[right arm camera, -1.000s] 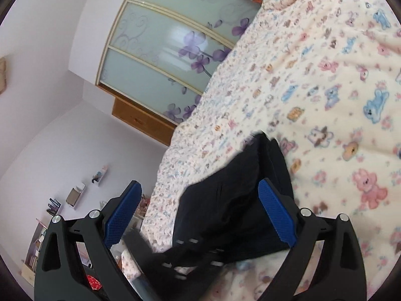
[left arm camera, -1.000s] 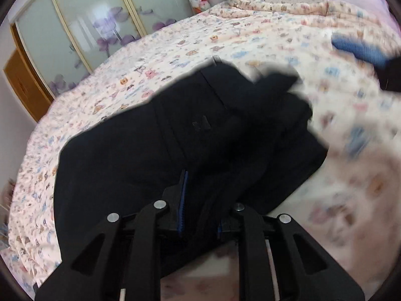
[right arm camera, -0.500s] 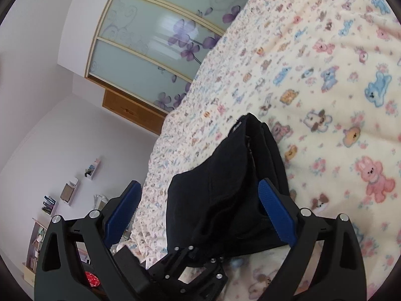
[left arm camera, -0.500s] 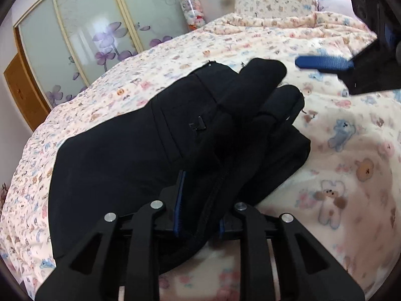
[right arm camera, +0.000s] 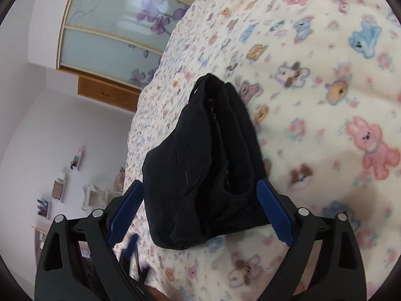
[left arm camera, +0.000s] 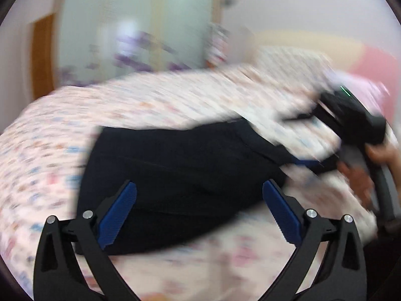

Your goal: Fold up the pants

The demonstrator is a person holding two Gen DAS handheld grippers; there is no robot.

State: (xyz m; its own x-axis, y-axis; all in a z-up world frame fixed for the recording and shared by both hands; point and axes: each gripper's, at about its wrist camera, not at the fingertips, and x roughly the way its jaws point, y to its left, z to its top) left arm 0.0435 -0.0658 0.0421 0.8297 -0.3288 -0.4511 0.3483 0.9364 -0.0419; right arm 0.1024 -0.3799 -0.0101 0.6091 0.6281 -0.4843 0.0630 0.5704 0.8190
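The black pants (left arm camera: 180, 170) lie folded in a thick bundle on the bed. In the right wrist view they show end-on as stacked layers (right arm camera: 208, 155). My left gripper (left arm camera: 199, 212) is open and empty, its blue pads on either side of the bundle's near edge. My right gripper (right arm camera: 200, 214) is open, with the bundle's near end between its jaws and neither pad closed on it. The right gripper also shows in the left wrist view (left arm camera: 351, 123), held by a hand at the far right of the pants. The left view is motion-blurred.
The bed cover (right arm camera: 325, 87) has a cartoon animal print and runs all around the pants. A wardrobe with frosted floral doors (right arm camera: 120, 25) stands beyond the bed. Wall shelves (right arm camera: 60, 188) hang low at the left. A pink pillow (left arm camera: 376, 67) lies at the head.
My left gripper has opened and let go of the pants, which now lie flat in a bundle. My right gripper has come down closer around the bundle's end.
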